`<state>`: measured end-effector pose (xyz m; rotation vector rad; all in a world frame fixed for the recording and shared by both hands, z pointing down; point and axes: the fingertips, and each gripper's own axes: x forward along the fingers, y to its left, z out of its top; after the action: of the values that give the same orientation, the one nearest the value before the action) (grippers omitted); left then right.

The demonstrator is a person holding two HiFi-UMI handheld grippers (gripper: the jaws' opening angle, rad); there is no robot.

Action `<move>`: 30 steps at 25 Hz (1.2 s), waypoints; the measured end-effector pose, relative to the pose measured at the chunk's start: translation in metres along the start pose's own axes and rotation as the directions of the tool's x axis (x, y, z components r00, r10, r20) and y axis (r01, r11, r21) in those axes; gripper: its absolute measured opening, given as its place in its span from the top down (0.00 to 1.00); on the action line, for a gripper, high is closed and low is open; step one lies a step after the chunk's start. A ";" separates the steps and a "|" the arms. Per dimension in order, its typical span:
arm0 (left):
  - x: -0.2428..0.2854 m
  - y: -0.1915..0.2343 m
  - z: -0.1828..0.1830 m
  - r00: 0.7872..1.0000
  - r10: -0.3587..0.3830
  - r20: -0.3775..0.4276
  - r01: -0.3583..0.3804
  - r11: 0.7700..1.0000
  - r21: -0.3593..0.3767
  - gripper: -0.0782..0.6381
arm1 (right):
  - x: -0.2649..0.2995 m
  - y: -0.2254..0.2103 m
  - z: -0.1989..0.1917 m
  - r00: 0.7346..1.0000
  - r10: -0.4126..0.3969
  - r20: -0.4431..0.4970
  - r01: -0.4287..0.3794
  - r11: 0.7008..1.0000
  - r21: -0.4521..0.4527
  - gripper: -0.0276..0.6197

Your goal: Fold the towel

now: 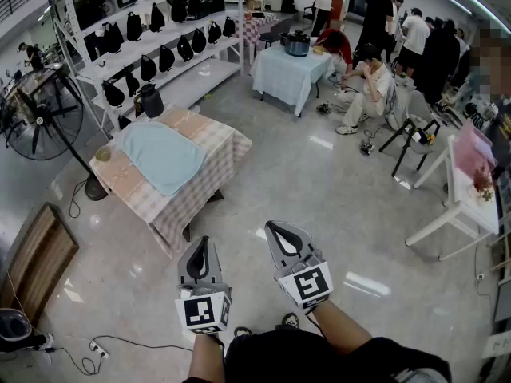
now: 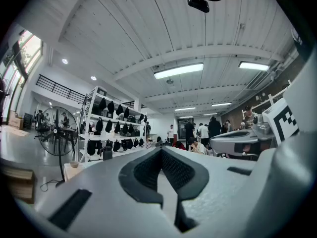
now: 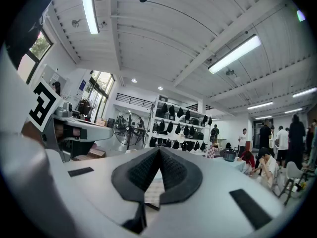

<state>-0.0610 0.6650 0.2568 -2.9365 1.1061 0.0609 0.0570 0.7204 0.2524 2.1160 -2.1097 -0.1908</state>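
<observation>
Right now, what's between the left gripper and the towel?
In the head view, only bare floor and the checked tablecloth separate the left gripper from the towel.

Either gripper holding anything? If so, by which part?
Nothing held. The left gripper and right gripper are both shut and empty; the towel lies flat on the table, well away from both.

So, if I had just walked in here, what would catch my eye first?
Most likely the two hand-held tools low in the head view, the left gripper and the right gripper. Each carries a black-and-white marker cube, and both are shut and empty. Beyond them, left of centre, a pale blue towel lies spread on a table with a checked cloth. A big fan stands far left, and people gather top right.
</observation>
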 end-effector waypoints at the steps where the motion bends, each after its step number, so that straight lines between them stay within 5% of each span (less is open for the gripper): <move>1: -0.005 0.004 -0.004 1.000 0.003 -0.004 -0.003 1.000 -0.010 0.89 | 0.001 0.008 -0.002 1.000 0.006 0.003 -0.006 1.000 -0.005 0.95; 9: -0.028 0.028 -0.027 0.999 -0.042 -0.006 0.041 0.996 -0.076 0.88 | 0.015 0.050 -0.021 0.998 0.067 -0.021 -0.066 0.997 0.044 0.95; 13: -0.032 0.042 -0.047 0.997 -0.073 -0.033 0.068 0.991 -0.116 0.59 | 0.021 0.069 -0.043 0.991 0.105 -0.084 -0.097 0.991 0.097 0.67; 17: -0.033 0.061 -0.072 0.992 -0.085 -0.092 0.069 0.983 -0.169 0.54 | 0.030 0.083 -0.054 0.986 0.125 -0.112 -0.113 0.988 0.109 0.55; 26: 0.033 0.063 -0.080 0.987 -0.099 -0.124 0.078 0.983 -0.168 0.54 | 0.082 0.035 -0.065 0.986 0.121 -0.114 -0.107 0.987 0.117 0.53; 30: 0.085 0.097 -0.079 0.993 -0.034 -0.113 0.016 0.988 -0.153 0.54 | 0.145 0.018 -0.071 0.980 0.175 -0.093 -0.165 0.981 0.103 0.53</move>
<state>-0.0590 0.5348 0.3337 -3.1243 1.1259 -0.0263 0.0535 0.5760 0.3277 1.9345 -2.2653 0.0364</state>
